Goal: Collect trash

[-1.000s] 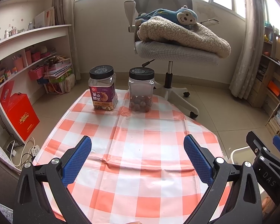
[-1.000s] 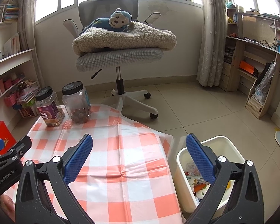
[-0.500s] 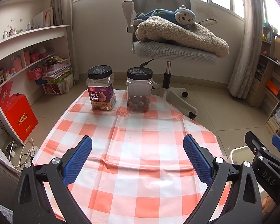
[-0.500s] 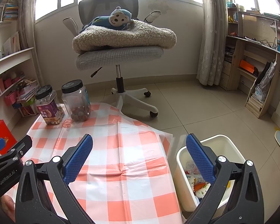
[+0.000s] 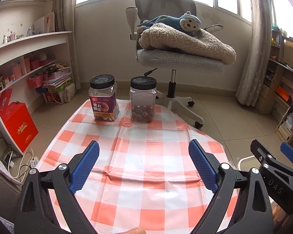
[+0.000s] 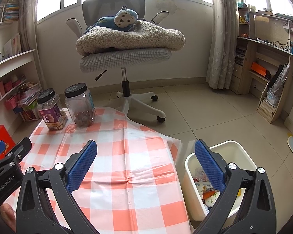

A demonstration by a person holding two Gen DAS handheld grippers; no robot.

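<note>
Checkered table (image 5: 146, 175), no loose litter visible; left tool (image 5: 144, 167) and right tool (image 6: 146, 165) both spread wide, empty; white trash bin (image 6: 242, 152) with wrappers at 4 o'clock off table's right edge; two jars (image 5: 104, 97) at 12; collecting seemingly finished, next calls for scanning onward.

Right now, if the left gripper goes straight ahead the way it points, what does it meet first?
Probably the checkered tablecloth: the open left gripper points slightly down over it. If it clears the cloth, the jar of round brown snacks comes next. Depth is unclear.
</note>
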